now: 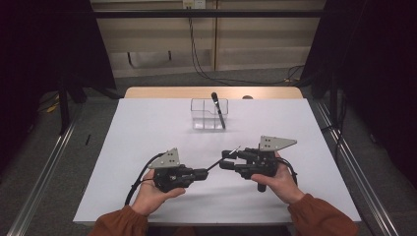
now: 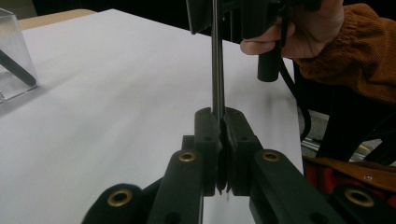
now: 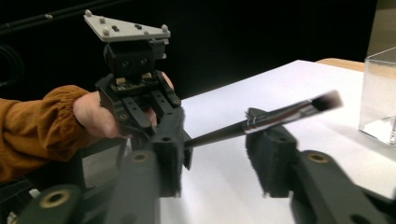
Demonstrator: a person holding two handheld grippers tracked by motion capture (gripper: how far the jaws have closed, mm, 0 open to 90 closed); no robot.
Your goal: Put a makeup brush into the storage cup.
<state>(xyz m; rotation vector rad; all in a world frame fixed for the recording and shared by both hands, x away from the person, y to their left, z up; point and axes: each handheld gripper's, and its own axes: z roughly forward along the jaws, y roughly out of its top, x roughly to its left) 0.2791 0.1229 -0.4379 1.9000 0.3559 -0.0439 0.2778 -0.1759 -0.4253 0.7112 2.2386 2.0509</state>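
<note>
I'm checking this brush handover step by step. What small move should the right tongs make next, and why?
Probably close the right tongs the rest of the way onto the brush. The left tongs are shut on its handle end, and the brush runs between the right jaws, which stand apart with a gap on either side, no pad pressing it. Releasing the left now would likely drop it on the table.

The person wears rust-orange corduroy sleeves with gathered cuffs. Each black tool, left tool and right tool, carries a grey three-cornered plate studded with screws, brass-ringed rivets on its linkage arms, and a trailing black cable.
</note>
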